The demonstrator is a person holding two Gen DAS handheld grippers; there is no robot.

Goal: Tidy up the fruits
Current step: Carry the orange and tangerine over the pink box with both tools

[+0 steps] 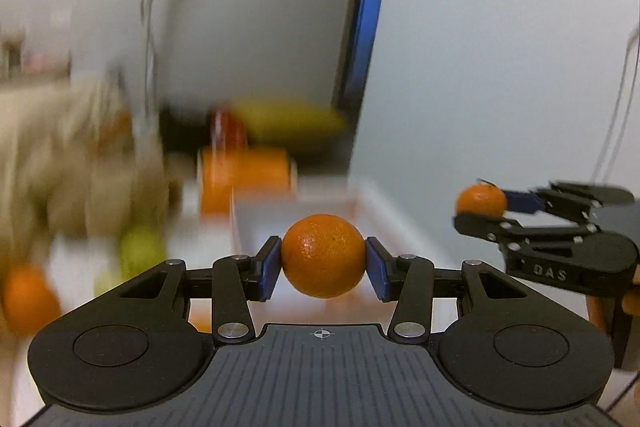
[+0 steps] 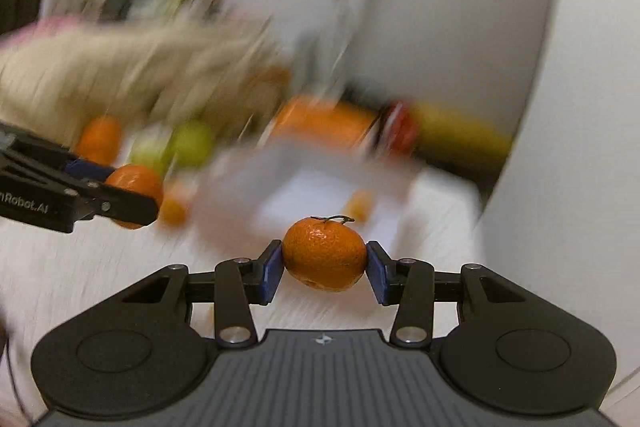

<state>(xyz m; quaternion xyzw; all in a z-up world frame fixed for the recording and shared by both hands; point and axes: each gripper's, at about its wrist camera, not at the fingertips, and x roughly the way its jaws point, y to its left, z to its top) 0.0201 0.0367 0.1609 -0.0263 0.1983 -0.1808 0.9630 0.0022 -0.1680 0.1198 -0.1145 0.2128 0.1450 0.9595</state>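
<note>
Each hand carries a fruit clear of the counter (image 2: 100, 287). The left hand-held gripper (image 1: 323, 267) is clamped on a round orange (image 1: 323, 255), its blue pads (image 1: 269, 269) pressed to the fruit's two sides. The right hand-held gripper (image 2: 325, 269) is clamped the same way on a tangerine (image 2: 325, 254), stem up.

What matters for the coming move is the white tray (image 2: 296, 175). It lies straight ahead of both grippers and a little below them, between the held fruit and the blurred row at the far side: an orange container (image 2: 324, 125), something red (image 2: 402, 131) and a long yellow fruit (image 2: 460, 137). One small orange fruit (image 2: 360, 209) seems to sit in the tray already. Green apples (image 2: 192, 143) and more oranges lie to the far left beside a tan cloth or bag (image 2: 132, 75).

Both grippers look about equally near the tray, the left one coming in over its left edge, so either could set down first, I'd judge.
</note>
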